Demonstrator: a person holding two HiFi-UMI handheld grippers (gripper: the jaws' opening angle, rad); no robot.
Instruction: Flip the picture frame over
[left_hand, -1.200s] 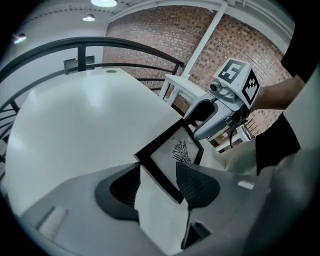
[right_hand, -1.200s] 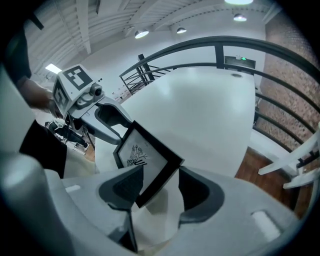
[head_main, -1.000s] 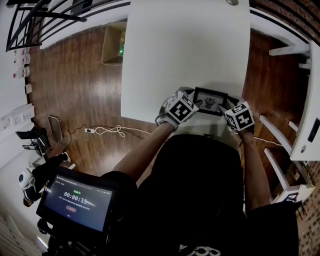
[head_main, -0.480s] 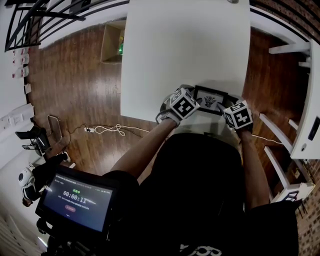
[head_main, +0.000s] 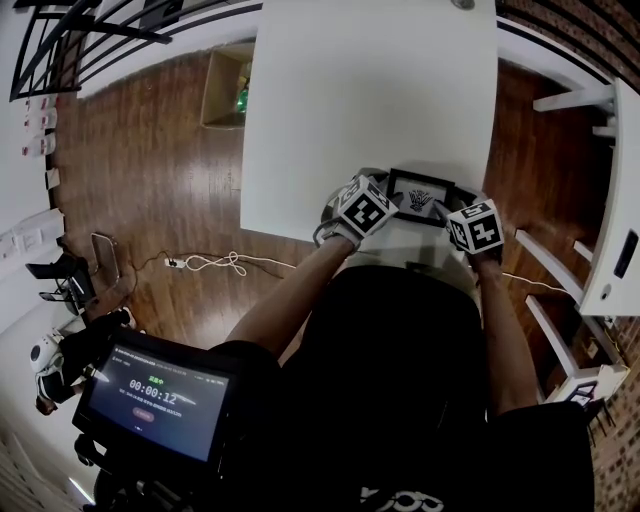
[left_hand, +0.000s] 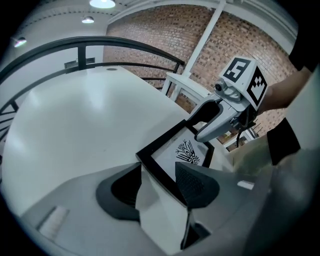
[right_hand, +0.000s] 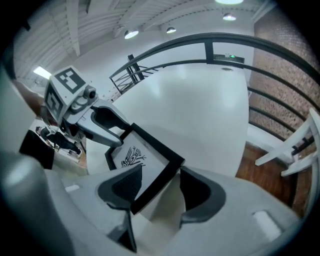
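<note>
A black picture frame (head_main: 420, 197) with a white print and a black drawing lies picture side up near the front edge of the white table (head_main: 370, 90). My left gripper (head_main: 388, 203) straddles its left edge. In the left gripper view that edge of the frame (left_hand: 172, 152) runs between the jaws of my left gripper (left_hand: 157, 172), which are closing, with a gap still showing at the left pad. My right gripper (head_main: 450, 213) straddles the frame's right edge. In the right gripper view the frame (right_hand: 137, 150) slants between the jaws of my right gripper (right_hand: 160, 172), with white table showing beside the right pad.
On the wooden floor to the left are a cardboard box (head_main: 225, 85) and a white cable (head_main: 215, 262). White shelving (head_main: 600, 200) stands at the right. A small timer screen (head_main: 155, 390) sits low at the left. A dark railing (right_hand: 210, 45) curves behind the table.
Both grippers stay at the frame's two ends. The right gripper's cube has rolled slightly. The frame has kept its spot on the table.
</note>
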